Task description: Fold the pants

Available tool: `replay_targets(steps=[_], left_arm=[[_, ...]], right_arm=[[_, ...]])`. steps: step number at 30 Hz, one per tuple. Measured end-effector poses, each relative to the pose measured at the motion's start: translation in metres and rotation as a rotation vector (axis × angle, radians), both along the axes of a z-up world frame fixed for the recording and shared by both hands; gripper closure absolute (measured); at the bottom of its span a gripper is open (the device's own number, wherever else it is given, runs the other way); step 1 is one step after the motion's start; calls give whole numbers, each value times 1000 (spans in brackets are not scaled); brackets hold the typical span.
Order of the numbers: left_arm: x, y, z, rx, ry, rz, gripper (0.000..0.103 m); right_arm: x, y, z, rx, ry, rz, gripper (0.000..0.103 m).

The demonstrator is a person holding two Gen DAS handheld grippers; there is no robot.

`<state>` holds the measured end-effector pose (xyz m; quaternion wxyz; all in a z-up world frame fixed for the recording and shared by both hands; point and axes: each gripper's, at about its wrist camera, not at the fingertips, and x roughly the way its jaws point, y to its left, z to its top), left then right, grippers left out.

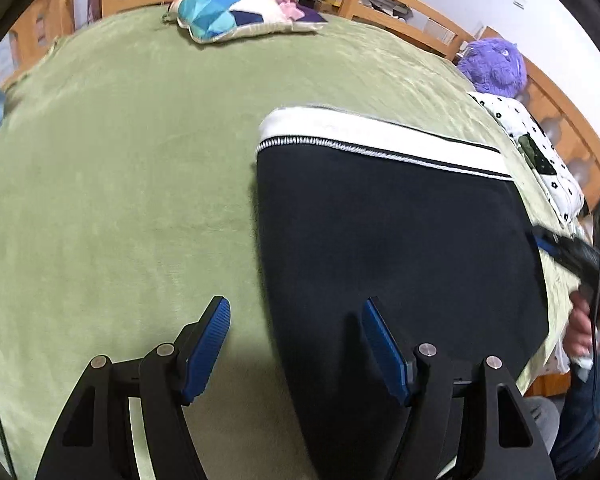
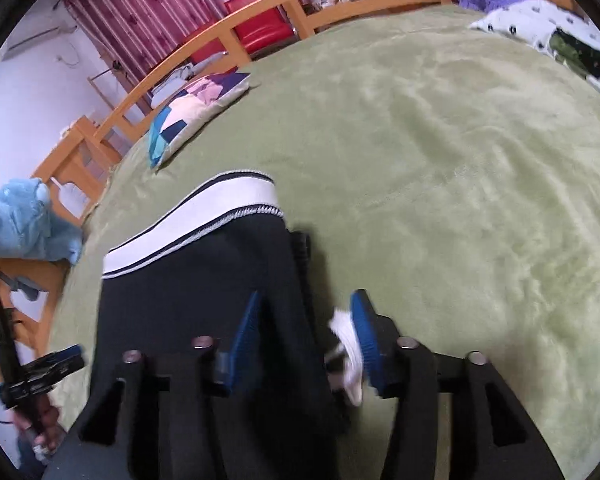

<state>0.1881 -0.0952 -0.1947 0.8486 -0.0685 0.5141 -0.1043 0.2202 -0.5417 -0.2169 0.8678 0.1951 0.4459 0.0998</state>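
Black pants (image 1: 396, 240) with a white waistband (image 1: 380, 138) lie flat on the green bedspread (image 1: 120, 184). My left gripper (image 1: 296, 312) is open just above the pants' left edge, one finger over the bedspread, the other over the black cloth. In the right wrist view the pants (image 2: 188, 304) lie with the waistband (image 2: 204, 216) away from me. My right gripper (image 2: 306, 308) is open over the pants' right edge; a white tag or drawstring (image 2: 348, 344) lies by its right finger. It also shows in the left wrist view (image 1: 580, 256), at the pants' right side.
A patchwork pillow (image 1: 240, 12) lies at the far side of the bed. A purple plush (image 1: 494, 66) and a dotted white pillow (image 1: 540, 144) are at the right. A blue plush (image 2: 24, 220) sits at the left edge. A wooden rail (image 1: 400, 0) rings the bed.
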Motion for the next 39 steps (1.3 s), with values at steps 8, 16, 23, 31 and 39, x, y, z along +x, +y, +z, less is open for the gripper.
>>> replay_targets(steps=[8,16,23,31,39], left_arm=[[18,-9,-46,-162,87,2,33],[26,-12,-39,-206,87,-45,75],[29,8,14,-269,2,-116,90],[36,116,58,-194,-73,-19,91],[36,200,16,-107,-12,98,89]], right_arm=[[-3,39,-33,-34,120,228,27],[2,45,-41,36,98,192,47],[-8,48,-1,104,66,54,77],[-2,142,23,193,37,142,79],[35,260,4,192,40,272,77]])
